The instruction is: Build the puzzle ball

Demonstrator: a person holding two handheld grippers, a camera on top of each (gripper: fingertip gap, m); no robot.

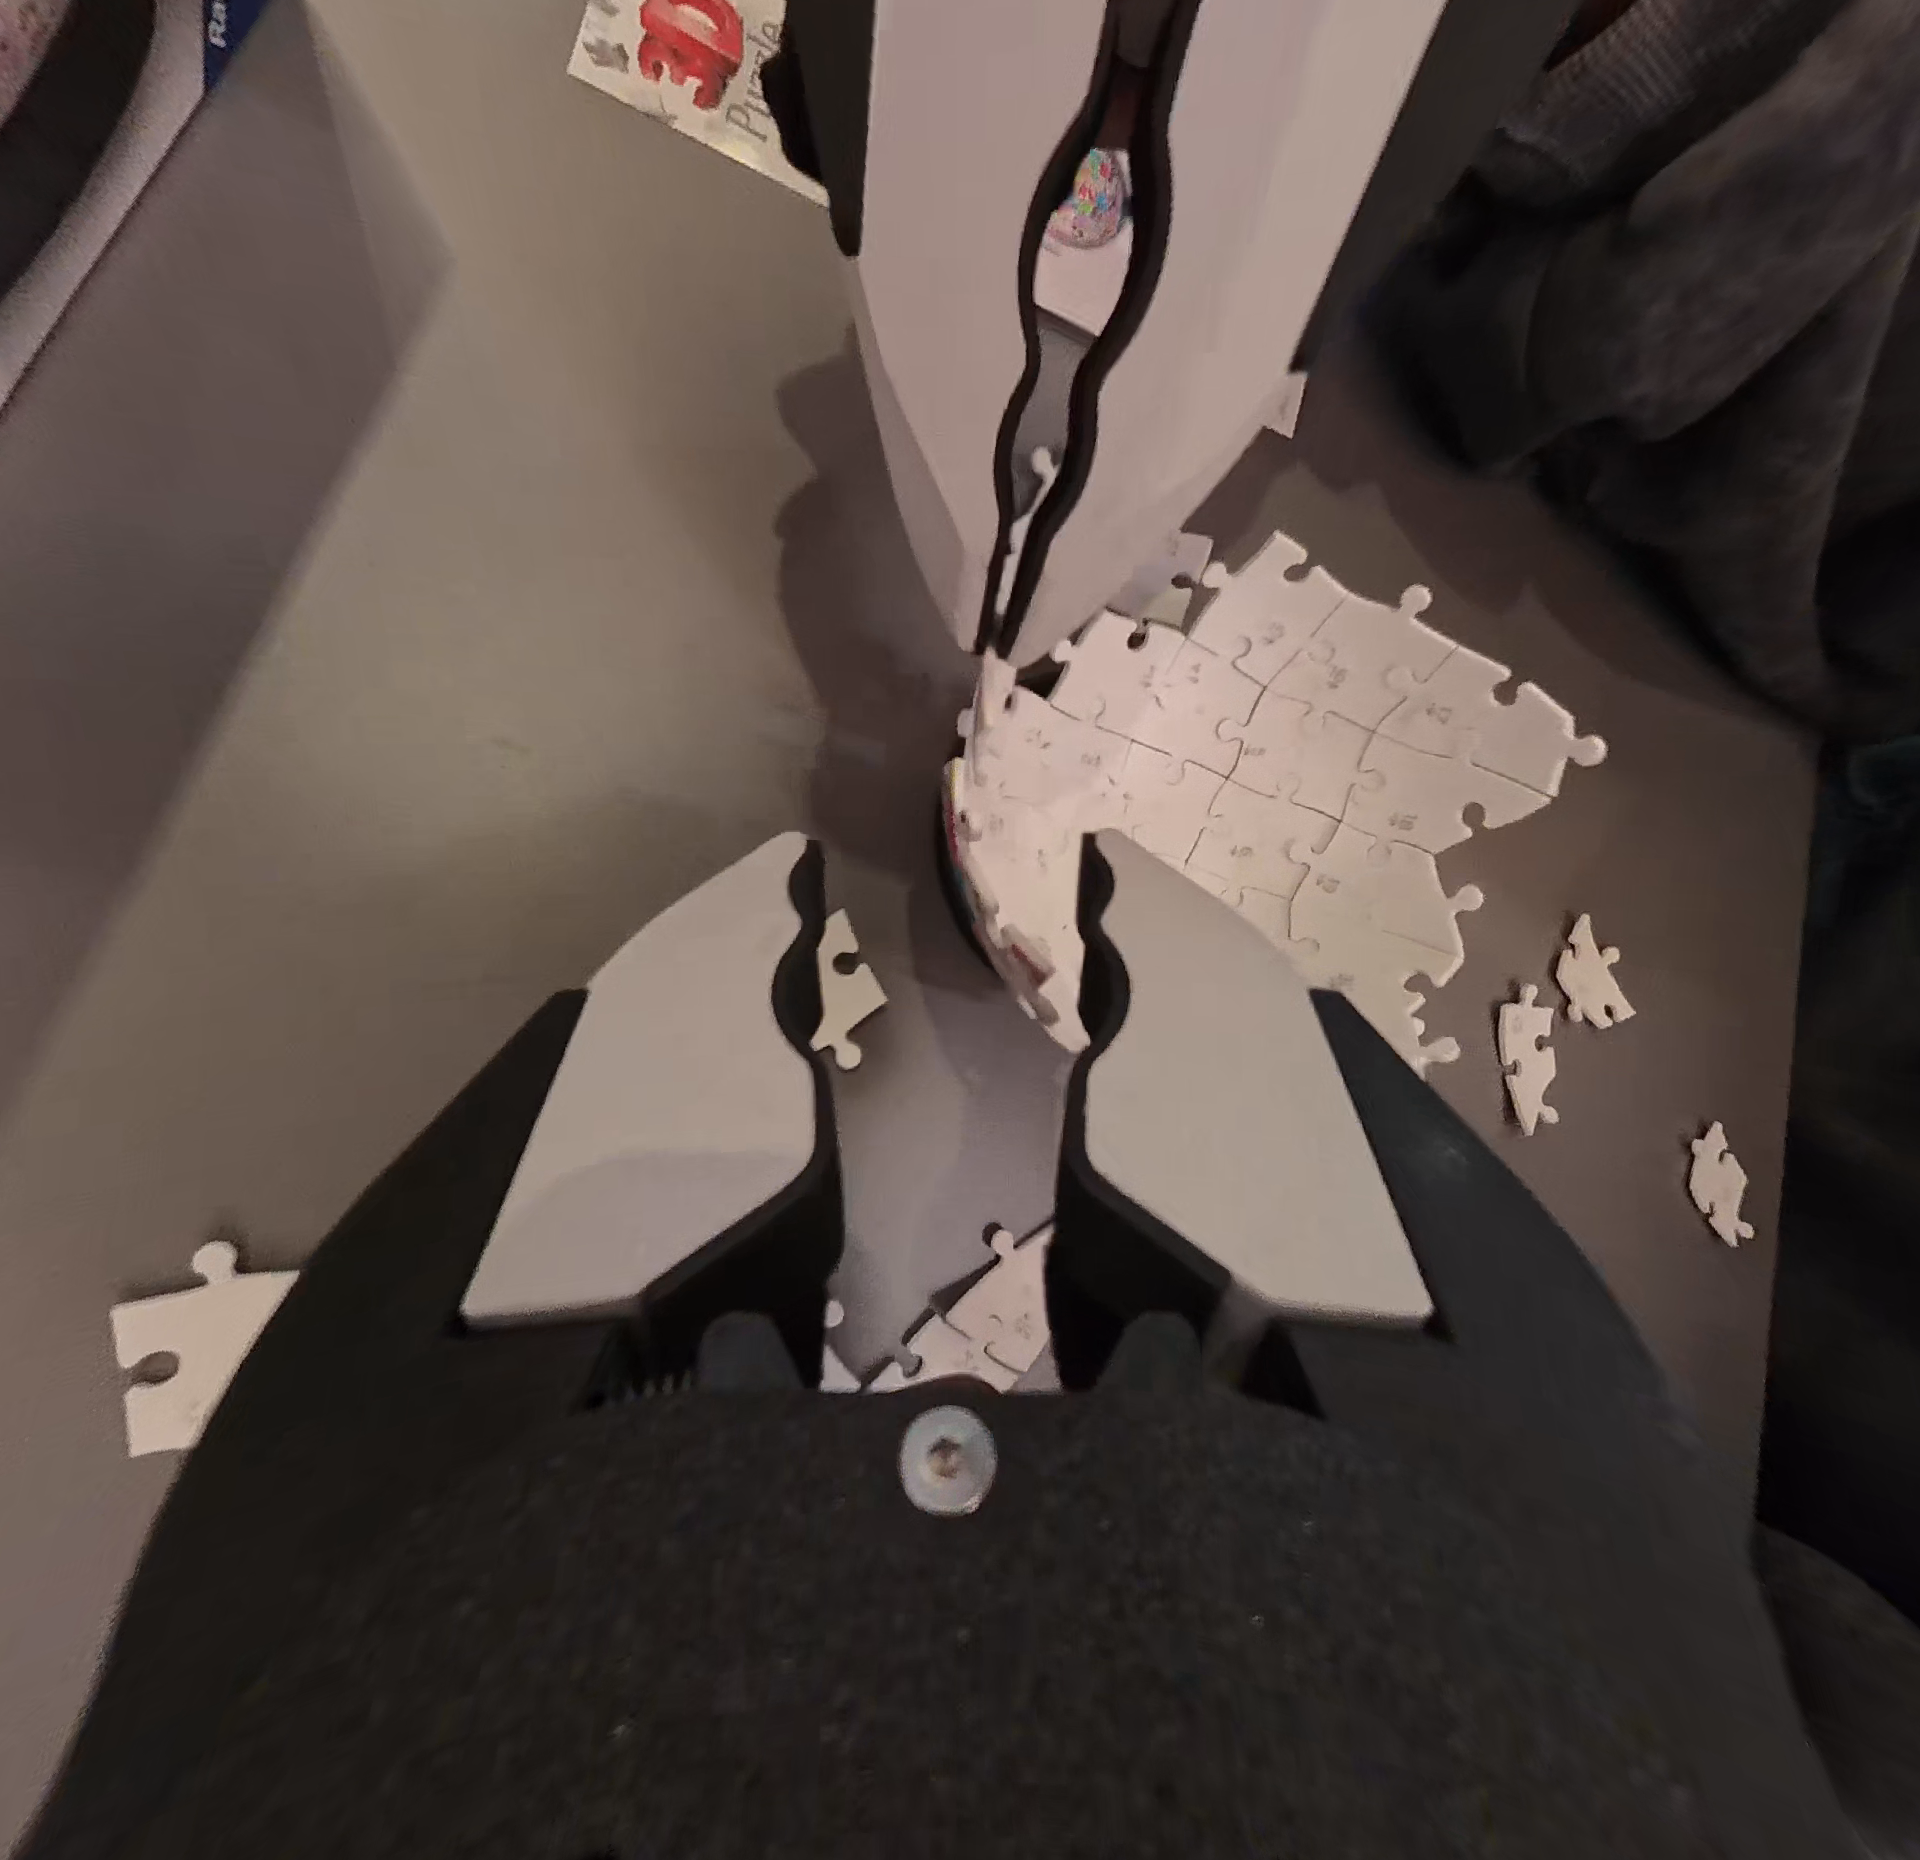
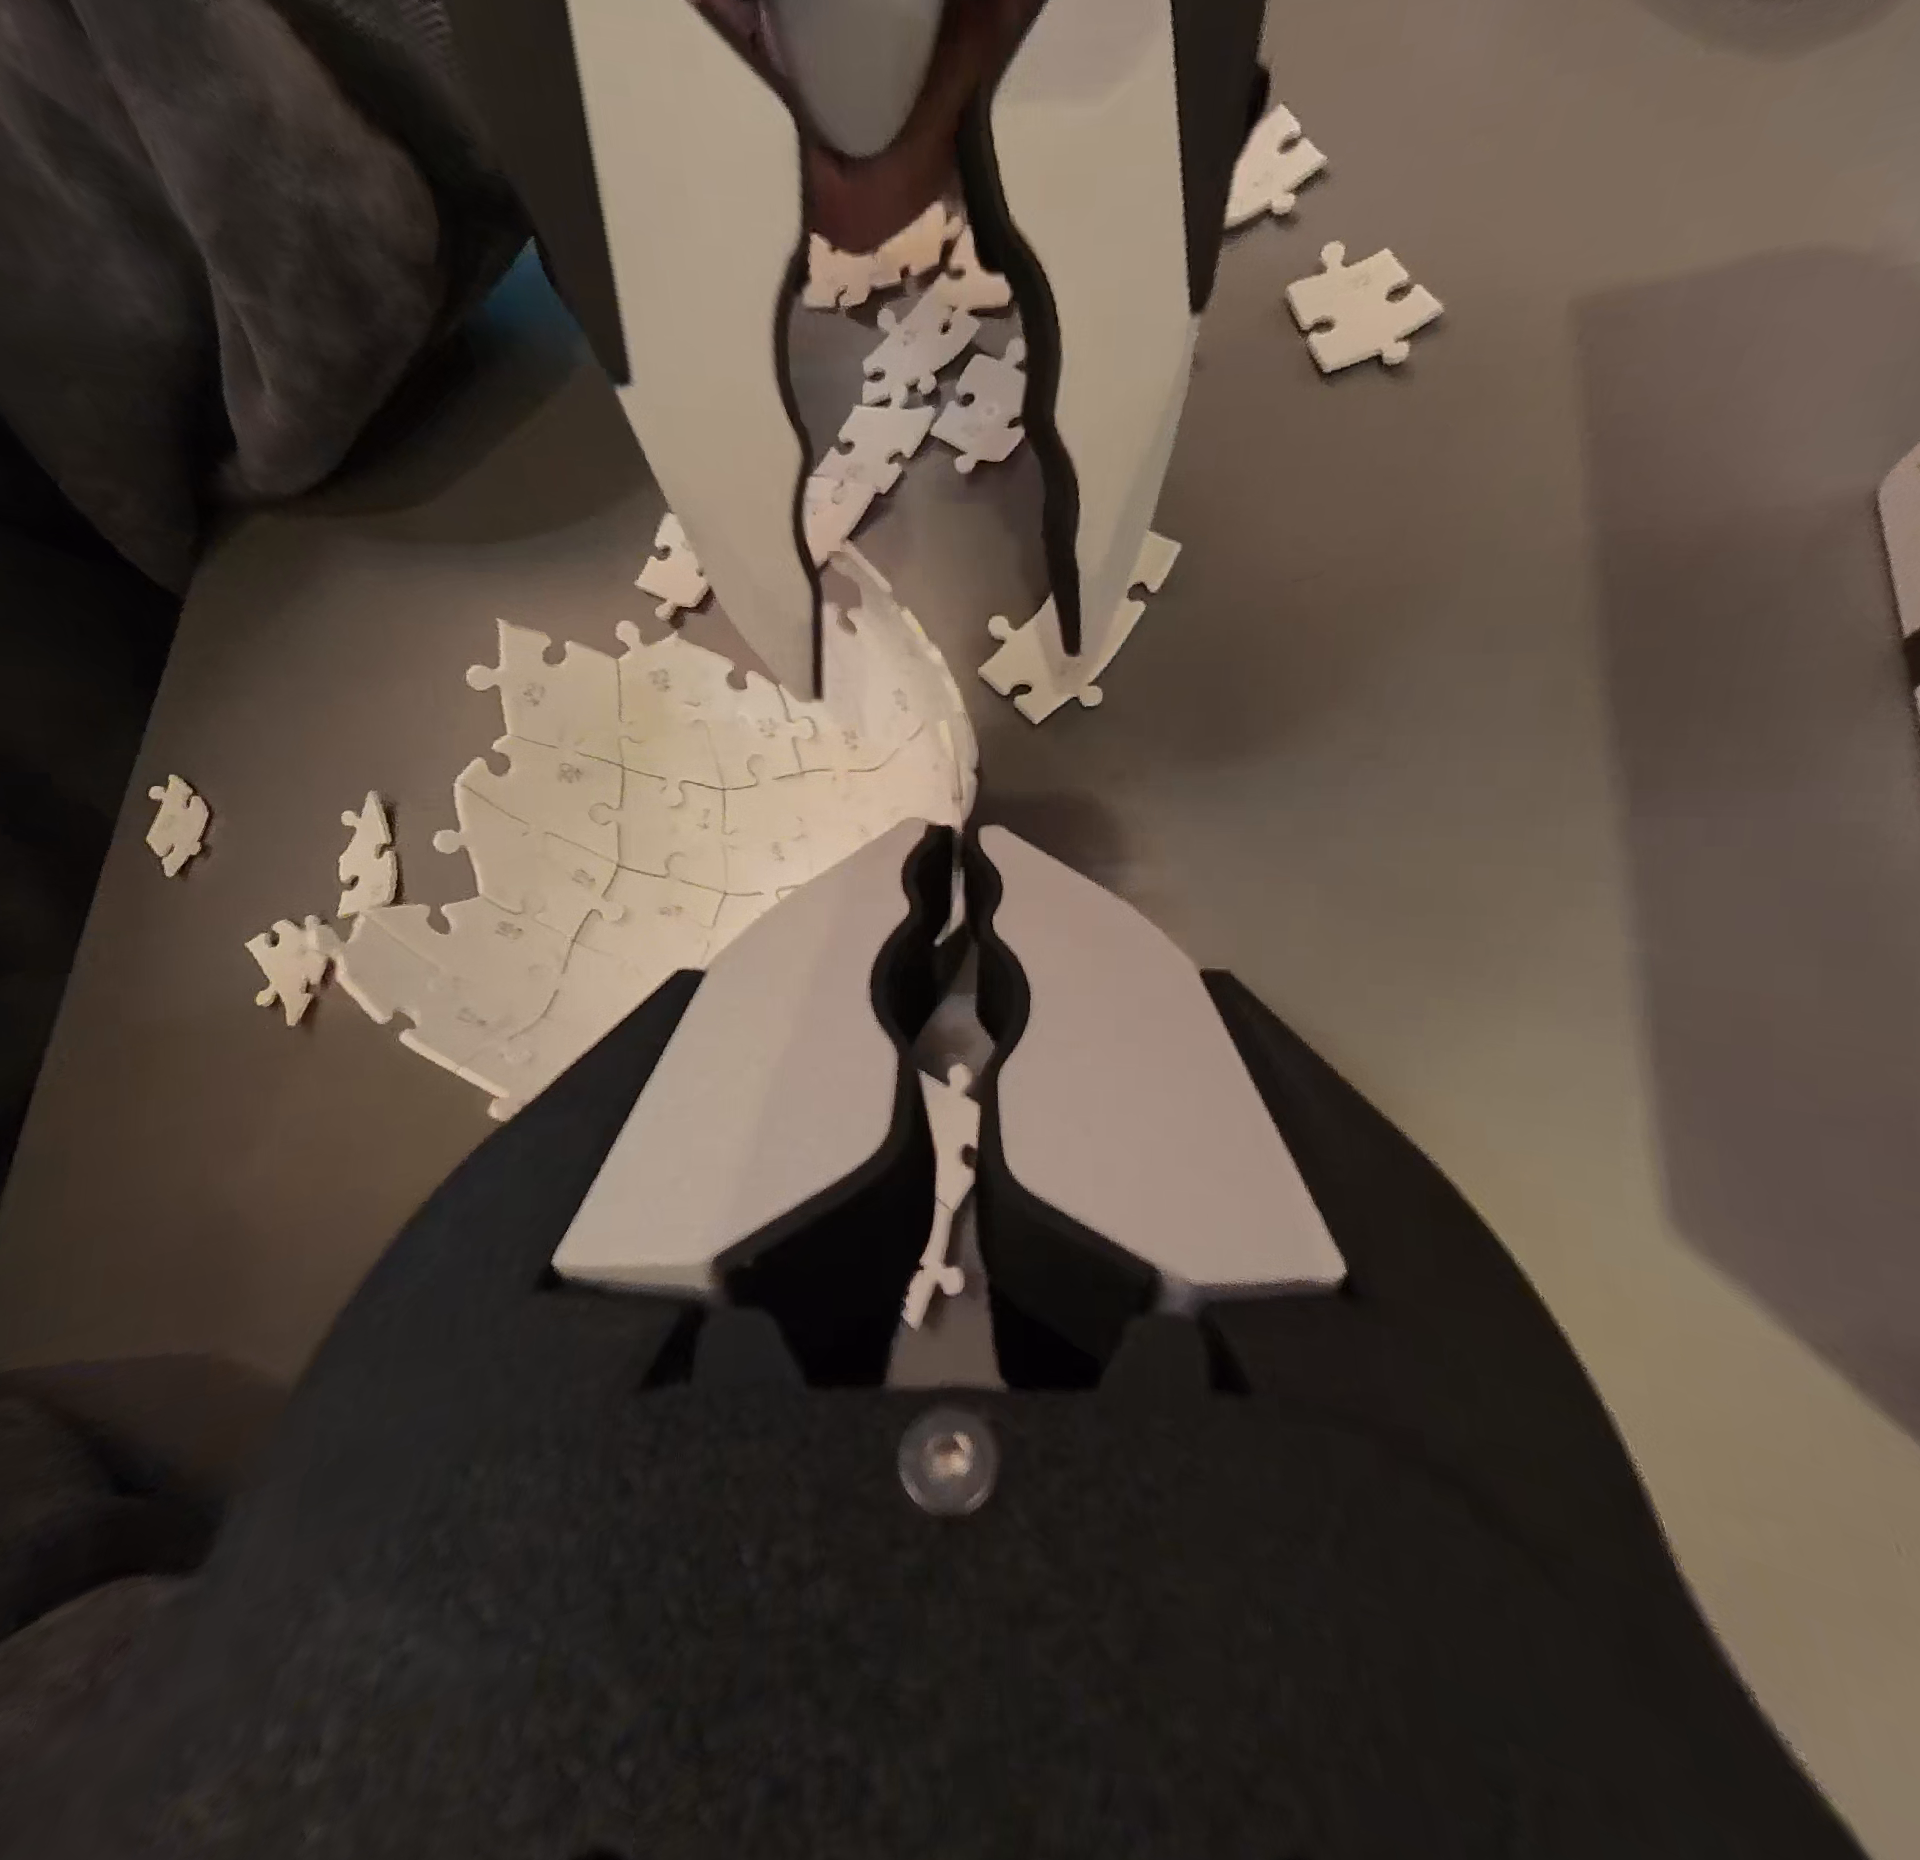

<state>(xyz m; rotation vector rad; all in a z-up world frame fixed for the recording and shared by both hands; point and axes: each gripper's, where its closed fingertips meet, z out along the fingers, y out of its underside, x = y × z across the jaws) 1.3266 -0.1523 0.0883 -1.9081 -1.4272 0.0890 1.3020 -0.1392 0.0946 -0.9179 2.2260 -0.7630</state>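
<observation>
Grey worktop (image 2: 1455,875) carries the partly built puzzle ball (image 2: 623,823): curved white shell, numbered backs up. Right tongs (image 2: 961,839) pinch its edge; left tongs (image 1: 951,854) spread.

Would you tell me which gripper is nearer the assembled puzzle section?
Right. The right gripper is shut on the assembled puzzle section's raised edge; the left gripper is open, straddling that edge.
</observation>
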